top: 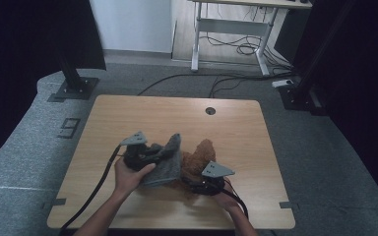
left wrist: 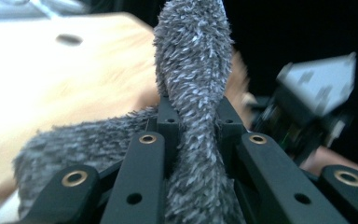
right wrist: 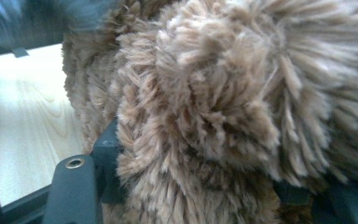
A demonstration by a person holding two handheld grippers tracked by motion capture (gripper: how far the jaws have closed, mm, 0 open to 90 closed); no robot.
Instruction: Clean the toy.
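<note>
Left gripper (top: 163, 151): black body, grey three-cornered plate on top, black cable trailing near; right gripper (top: 191, 183) alike; black jaws carry brass-ringed screw holes; forearms bare.

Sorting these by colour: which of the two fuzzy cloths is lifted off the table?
The grey fuzzy cloth, pinched upright in the left gripper; the brown fuzzy cloth is beside it.
</note>
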